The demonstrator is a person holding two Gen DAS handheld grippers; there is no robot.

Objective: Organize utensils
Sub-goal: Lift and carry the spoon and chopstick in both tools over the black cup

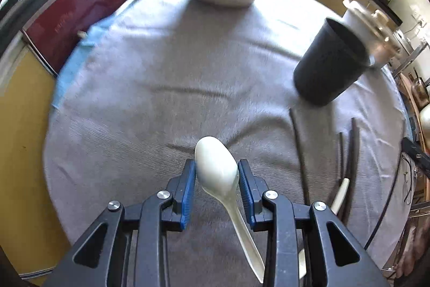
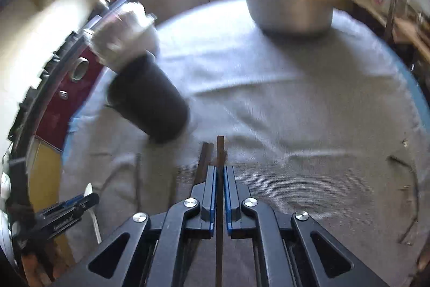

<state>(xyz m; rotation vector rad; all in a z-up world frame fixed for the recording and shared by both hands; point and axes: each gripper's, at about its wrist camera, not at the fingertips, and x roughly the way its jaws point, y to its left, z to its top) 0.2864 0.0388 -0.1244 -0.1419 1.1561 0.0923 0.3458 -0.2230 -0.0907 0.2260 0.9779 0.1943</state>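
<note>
Grey cloth (image 1: 161,71) covers the counter. Left tool (image 1: 216,187) grasps a white plastic spoon (image 1: 216,166) by its bowl, near the middle. Right tool (image 2: 220,184) is clenched on a dark chopstick (image 2: 220,152); a black cup (image 2: 147,104) stands far left of it.

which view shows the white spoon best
The left wrist view. The white plastic spoon sits centred and sharp there, its bowl between the left gripper's blue pads, the handle running back underneath. The right wrist view catches only a sliver of it at the lower left edge, beside that gripper.
</note>
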